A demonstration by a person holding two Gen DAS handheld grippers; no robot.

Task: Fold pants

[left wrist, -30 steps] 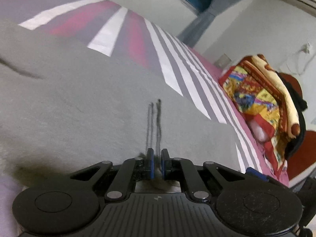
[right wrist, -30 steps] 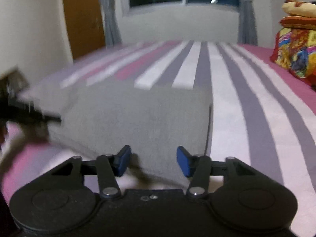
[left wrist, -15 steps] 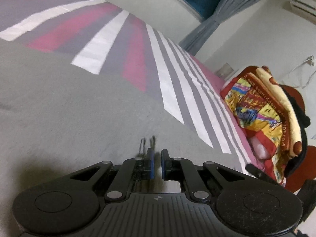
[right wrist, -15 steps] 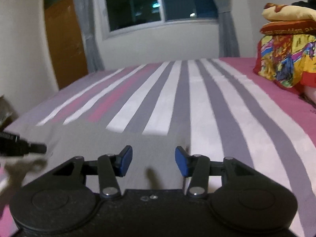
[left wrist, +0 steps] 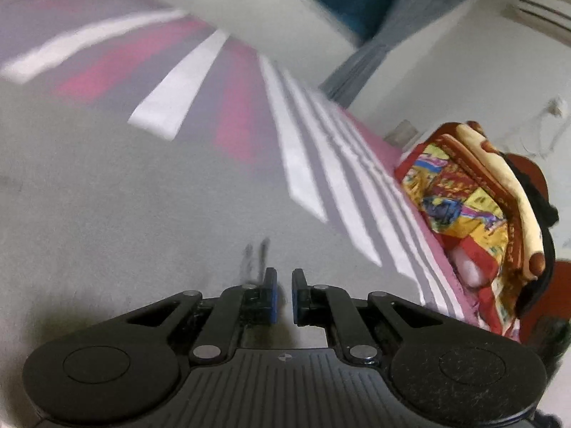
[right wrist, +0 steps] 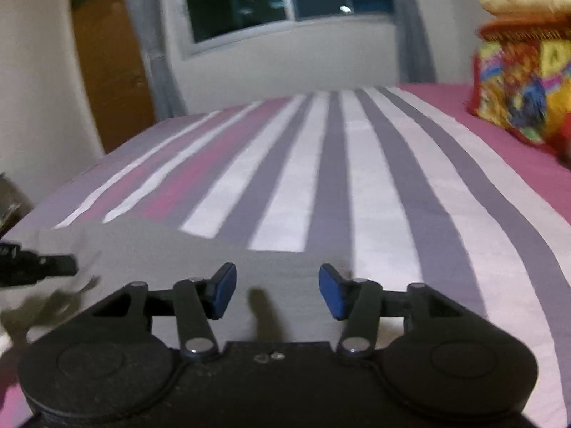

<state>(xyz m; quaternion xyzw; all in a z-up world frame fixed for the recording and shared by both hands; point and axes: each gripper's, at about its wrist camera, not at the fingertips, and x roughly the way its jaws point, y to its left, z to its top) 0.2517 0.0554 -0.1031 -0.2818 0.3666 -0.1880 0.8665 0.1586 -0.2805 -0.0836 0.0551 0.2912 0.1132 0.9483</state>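
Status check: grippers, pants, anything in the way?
Left gripper nearly closed, nothing visibly held. Right gripper open, empty. Grey pants flat on striped bed. Bright blankets far off, no obstruction.

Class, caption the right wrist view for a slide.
Open right gripper above grey pants on a striped bed.

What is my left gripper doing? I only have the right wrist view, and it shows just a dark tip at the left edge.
Observer: The left gripper has its jaws almost together, with only a narrow slit and no cloth visible between them.
Operator: Is it over the pants?
Observer: Yes. The grey pants fill the area below and ahead of it, and its finger shadows fall on the cloth just past the tips.
Operator: Anything on the wall to its right?
Observer: An air conditioner is mounted high on that wall.
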